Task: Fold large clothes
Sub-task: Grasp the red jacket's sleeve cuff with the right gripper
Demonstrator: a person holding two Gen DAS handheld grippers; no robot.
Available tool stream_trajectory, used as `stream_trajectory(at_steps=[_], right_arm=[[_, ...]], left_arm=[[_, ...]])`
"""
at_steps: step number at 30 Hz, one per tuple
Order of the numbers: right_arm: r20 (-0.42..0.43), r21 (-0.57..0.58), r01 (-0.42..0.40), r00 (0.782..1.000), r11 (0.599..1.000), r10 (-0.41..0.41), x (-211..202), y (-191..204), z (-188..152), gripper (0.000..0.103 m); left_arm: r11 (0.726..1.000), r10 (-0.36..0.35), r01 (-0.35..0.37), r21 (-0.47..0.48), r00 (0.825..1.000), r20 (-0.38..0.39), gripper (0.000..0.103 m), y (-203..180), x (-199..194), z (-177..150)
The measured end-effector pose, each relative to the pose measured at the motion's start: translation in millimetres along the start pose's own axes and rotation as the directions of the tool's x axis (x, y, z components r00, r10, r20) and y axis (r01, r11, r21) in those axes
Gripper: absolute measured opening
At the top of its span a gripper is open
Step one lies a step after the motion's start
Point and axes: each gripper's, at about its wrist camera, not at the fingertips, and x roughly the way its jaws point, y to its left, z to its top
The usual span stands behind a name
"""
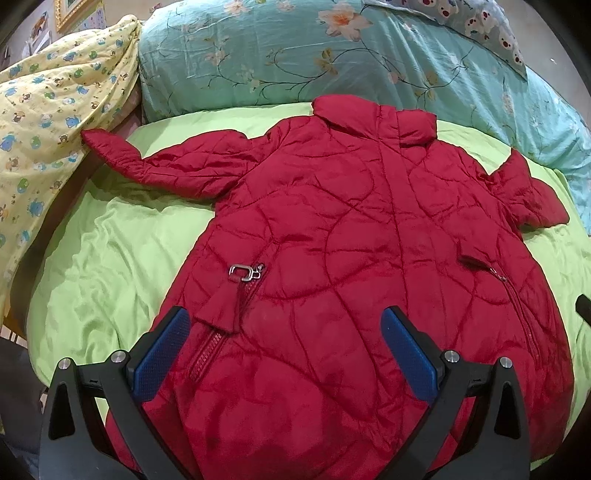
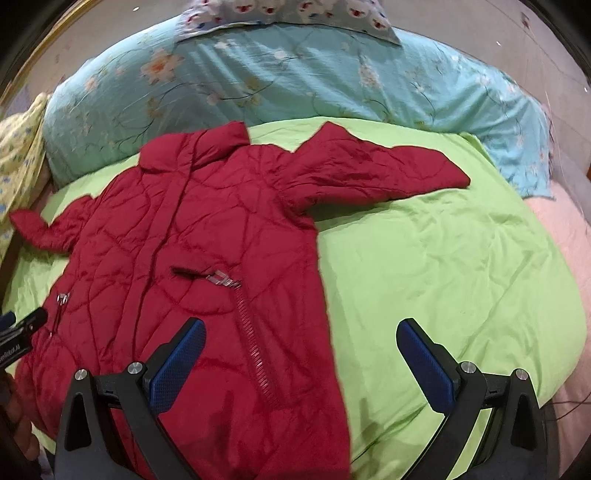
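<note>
1 red quilted coat lies spread flat, front up, on the green sheet of the bed, collar toward the head edge and hem toward the foot edge where both grippers are. 2 sleeves: 1 sleeve reaches to the left edge of the bed, its cuff touching the yellow printed quilt; the other sleeve stretches out toward the right edge, lying on bare sheet. 2 zipped pockets on the front, each with 1 metal pull: left pull, right pull.

Left gripper: fingers apart, 2 blue pads, nothing between them; it sits over the lower left front of the coat. Contact with the fabric cannot be told.

Right gripper: fingers apart, empty. Its left pad sits over the coat's right side, its other pad over the sheet, so the coat's right side edge falls between the 2.

At the head edge: 1 teal floral duvet bunched across the full width, and 1 pale pillow with a bear print on top of it. Along the right edge of the bed a strip of pink bedding shows past the green sheet.
</note>
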Motion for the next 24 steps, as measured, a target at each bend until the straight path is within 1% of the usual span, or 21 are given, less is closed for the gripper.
stream_trajectory(at_steps=[2,4,7,12,15,21,23,24], right_arm=[[-0.014,0.056,-0.04,0.999,0.998,0.041,7.0,-18.1,7.2,0.103],[-0.015,0.099,-0.055,0.998,0.994,0.057,13.1,-34.2,14.7,0.103],[-0.002,0.164,-0.07,0.997,0.984,0.072,23.1,-60.2,27.6,0.103],[0.01,0.244,-0.059,0.998,0.968,0.058,44.8,-101.1,49.2,0.103],[0.016,0.28,-0.039,0.999,0.959,0.036,55.7,-122.0,60.8,0.103],[0.041,0.353,-0.081,0.997,0.932,0.071,79.7,-159.1,80.4,0.102],[0.043,0.374,-0.088,0.996,0.923,0.077,90.0,-169.6,87.6,0.097],[0.048,0.378,-0.093,0.996,0.921,0.08,93.8,-173.8,90.3,0.092]], left_arm=[[1.0,-0.01,0.01,-0.012,1.0,-0.002,0.103,2.9,3.7,3.5],[0.999,-0.022,0.022,-0.023,1.0,-0.005,0.103,5.7,7.6,7.2],[1.0,-0.017,0.017,-0.027,1.0,-0.009,0.103,7.4,13.5,12.2],[0.999,-0.031,0.03,-0.04,0.999,-0.014,0.103,9.9,22.9,24.0],[0.998,-0.035,0.034,-0.044,0.999,-0.014,0.103,10.4,26.4,30.6],[0.998,-0.033,0.032,-0.05,0.999,-0.017,0.103,10.6,35.3,43.0],[0.998,-0.034,0.033,-0.05,0.999,-0.017,0.103,9.4,38.5,46.6],[0.998,-0.033,0.032,-0.05,0.999,-0.018,0.103,8.1,40.5,48.4]])
